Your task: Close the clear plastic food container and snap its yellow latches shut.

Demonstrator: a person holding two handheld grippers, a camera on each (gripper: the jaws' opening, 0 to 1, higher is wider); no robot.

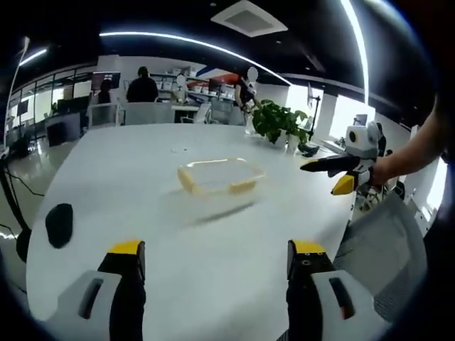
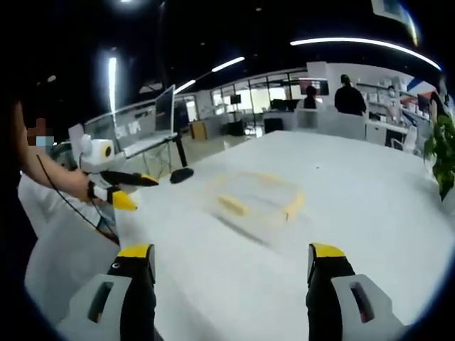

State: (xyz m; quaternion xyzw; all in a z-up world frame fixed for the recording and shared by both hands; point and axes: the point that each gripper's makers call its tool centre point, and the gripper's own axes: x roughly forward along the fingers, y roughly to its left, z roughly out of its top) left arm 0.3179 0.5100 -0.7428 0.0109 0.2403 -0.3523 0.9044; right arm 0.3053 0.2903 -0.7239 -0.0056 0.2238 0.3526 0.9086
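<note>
Presently, one clear plastic food container [image 1: 219,177] is sitting on the white table [image 1: 128,185], well ahead of the left gripper [image 1: 217,259] and roughly centred between its two fingers. Yellow latches are showing along its near side and one end; their exact number cannot be told through the blur. Whether the lid is fully seated cannot be told either.

Both grippers are hanging above the table with their jaws spread wide and holding nothing. In the right gripper view, the container [image 2: 257,199] is lying ahead of the right gripper [image 2: 232,263], again between the finger lines and well apart from them.

Each gripper is also appearing in the other's view: the right gripper [image 1: 340,174] to the right of the left one's fingers, the left gripper [image 2: 131,188] to the left of the right one's fingers.

One black mouse [image 1: 59,224] is lying beyond the left finger, one potted plant [image 1: 279,122] is standing past the container, and nothing is standing between the fingers and the container.
</note>
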